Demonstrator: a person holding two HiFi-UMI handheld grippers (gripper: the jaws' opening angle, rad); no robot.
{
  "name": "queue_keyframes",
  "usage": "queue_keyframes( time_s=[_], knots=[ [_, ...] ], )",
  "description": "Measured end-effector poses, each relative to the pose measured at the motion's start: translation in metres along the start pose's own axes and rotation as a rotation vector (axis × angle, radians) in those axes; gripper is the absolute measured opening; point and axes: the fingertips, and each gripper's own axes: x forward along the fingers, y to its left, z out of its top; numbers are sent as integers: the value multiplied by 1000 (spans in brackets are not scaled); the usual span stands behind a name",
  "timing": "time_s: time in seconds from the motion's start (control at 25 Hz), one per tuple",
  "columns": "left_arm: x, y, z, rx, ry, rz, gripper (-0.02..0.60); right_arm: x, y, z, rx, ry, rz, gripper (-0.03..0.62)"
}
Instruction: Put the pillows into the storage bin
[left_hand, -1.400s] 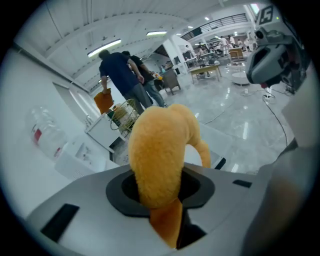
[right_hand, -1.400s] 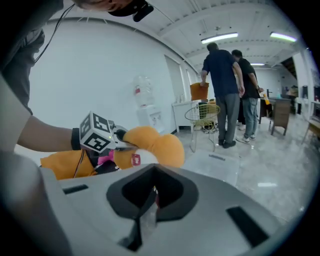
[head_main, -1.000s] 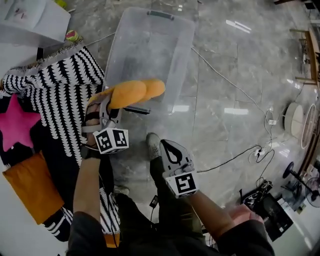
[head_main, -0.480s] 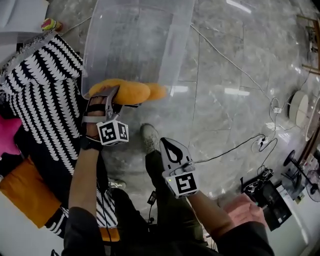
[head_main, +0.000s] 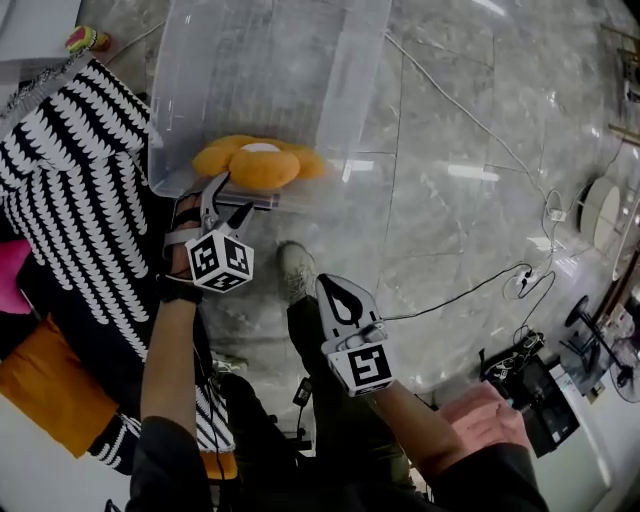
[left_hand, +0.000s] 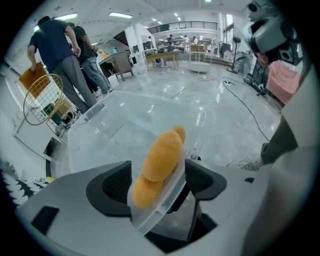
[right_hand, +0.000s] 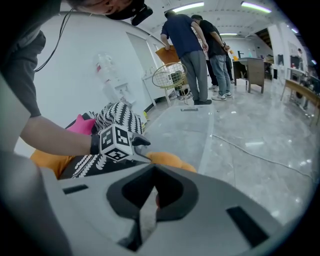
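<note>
An orange pillow (head_main: 260, 165) lies inside the clear storage bin (head_main: 340, 110), against its near wall. My left gripper (head_main: 228, 200) hangs at that near rim. Its jaws have just been opening and now stand apart. In the left gripper view the pillow (left_hand: 161, 157) shows between them just past the bin rim (left_hand: 167, 207), with neither pad pressing on it. My right gripper (head_main: 340, 300) is lower and to the right over the floor, shut and empty; in the right gripper view its tips (right_hand: 150, 197) meet.
A black-and-white pillow (head_main: 70, 170), a pink star pillow (head_main: 8, 275) and an orange cushion (head_main: 45, 385) lie left of the bin. My shoe (head_main: 295, 270) is below it. Cables (head_main: 470, 150) cross the marble floor. People stand by a wire basket (left_hand: 42, 97) beyond.
The left gripper has come down to the bin's near rim and opened, and the orange pillow it held now rests in the bin. The right gripper has sunk a little.
</note>
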Motion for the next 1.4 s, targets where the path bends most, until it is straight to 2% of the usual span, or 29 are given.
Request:
queue_keyframes(
  time_s=[0.16, 0.36, 0.52, 0.6, 0.72, 0.84, 1.08, 1.2, 1.4],
  knots=[
    [-24, 2, -1, -66, -11, 21, 334, 1, 11, 19, -17, -13, 19, 0],
    [-78, 11, 0, -221, -23, 79, 331, -14, 23, 56, -67, -48, 51, 0],
    [-142, 51, -5, -413, -50, 214, 333, -19, 32, 100, -158, -80, 97, 0],
    [-188, 70, -8, -512, -74, 286, 336, -30, 46, 124, -197, -92, 119, 0],
    [-269, 104, -19, -629, -101, 436, 343, -37, 74, 170, -281, -132, 184, 0],
    [-357, 122, -35, -707, -119, 567, 347, -50, 115, 216, -355, -177, 244, 0],
    [-511, 121, -83, -863, -138, 816, 350, -78, 219, 295, -534, -257, 392, 0],
    [-573, 99, -119, -922, -135, 902, 350, -91, 286, 309, -590, -288, 462, 0],
    [-663, 45, -198, -1046, -113, 1032, 357, -112, 409, 308, -697, -313, 591, 0]
  ],
)
